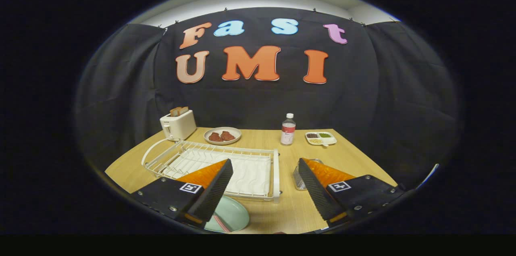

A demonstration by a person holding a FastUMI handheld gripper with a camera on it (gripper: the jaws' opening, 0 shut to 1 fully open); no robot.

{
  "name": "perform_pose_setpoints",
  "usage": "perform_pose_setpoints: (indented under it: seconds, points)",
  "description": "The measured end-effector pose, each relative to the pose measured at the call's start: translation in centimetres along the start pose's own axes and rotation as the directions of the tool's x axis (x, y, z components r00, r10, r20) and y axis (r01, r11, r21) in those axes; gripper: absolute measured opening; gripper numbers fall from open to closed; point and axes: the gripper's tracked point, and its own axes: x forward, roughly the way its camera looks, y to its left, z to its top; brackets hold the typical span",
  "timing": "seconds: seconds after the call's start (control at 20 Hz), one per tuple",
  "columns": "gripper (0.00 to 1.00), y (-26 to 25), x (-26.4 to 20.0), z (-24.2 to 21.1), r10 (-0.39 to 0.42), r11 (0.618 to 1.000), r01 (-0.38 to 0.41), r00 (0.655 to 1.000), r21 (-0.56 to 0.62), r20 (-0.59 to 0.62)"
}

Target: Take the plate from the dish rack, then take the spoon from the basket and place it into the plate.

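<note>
The gripper (265, 191) hangs above the near part of a wooden table (290, 207), looking level across it toward the back wall. Its two fingers stand wide apart with bare table between them, and nothing is held in them.

The plate (231, 216) is a pale green dish lying flat on the table, close under the left finger, which covers part of it. It sits just in front of the near rail of the dish rack (209, 163) and outside it. A small patch with red and white stripes shows at the plate's near edge; what that is cannot be told.

The dish rack is a white wire frame with a white ridged tray under it. It lies ahead of the left finger and reaches back toward a white toaster (177, 125) with slices of bread standing in its slots.

The basket (299, 178) is a small mesh holder just beside the right finger, mostly hidden behind it. Whether the spoon lies in it cannot be seen.

Farther back, near the wall, stand a dish (222, 135) with two dark red pieces on it, a clear bottle (288, 129) with a white cap, and a small divided tray (321, 138) holding bits of different colours.
</note>
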Motion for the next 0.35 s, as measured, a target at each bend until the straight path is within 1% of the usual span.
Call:
perform_pose_setpoints:
  seconds: [0.15,0.35]
  points:
    - [0.98,-1.8,-0.2,1.8,-0.029,0.999,0.029,0.999,0.016,0.031]
    - [0.98,-4.2,-0.6,3.5,-0.072,0.997,0.073,0.996,-0.017,0.061]
